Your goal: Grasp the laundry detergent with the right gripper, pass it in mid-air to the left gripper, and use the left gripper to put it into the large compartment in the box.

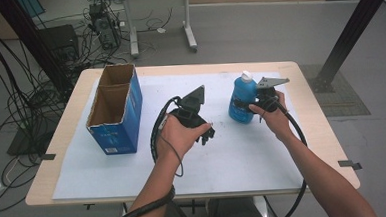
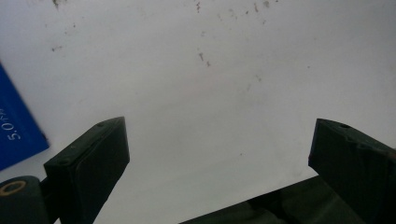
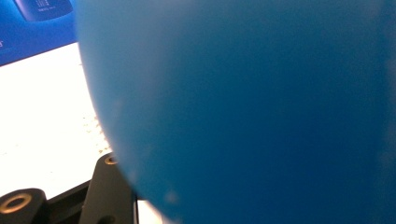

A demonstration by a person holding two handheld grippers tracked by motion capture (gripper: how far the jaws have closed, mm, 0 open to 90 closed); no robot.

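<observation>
**One blue bottle held, one blue box standing open**

The only legible writing is "5.0" on the blue carton [image 2: 16, 135], an open-topped box with two compartments.

One blue bottle [image 1: 242, 103] with a white cap stands upright on the counter [image 1: 302, 133], right of centre. The right gripper [image 1: 251, 107] pinches it (its side looms close in the right gripper view). The left gripper [image 1: 207, 134] hovers mid-counter, jaws spread wide.

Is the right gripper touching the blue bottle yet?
Touching. In the high view the right gripper is pressed against the blue bottle; the right gripper view has the bottle pressed right up to the jaw.
</observation>
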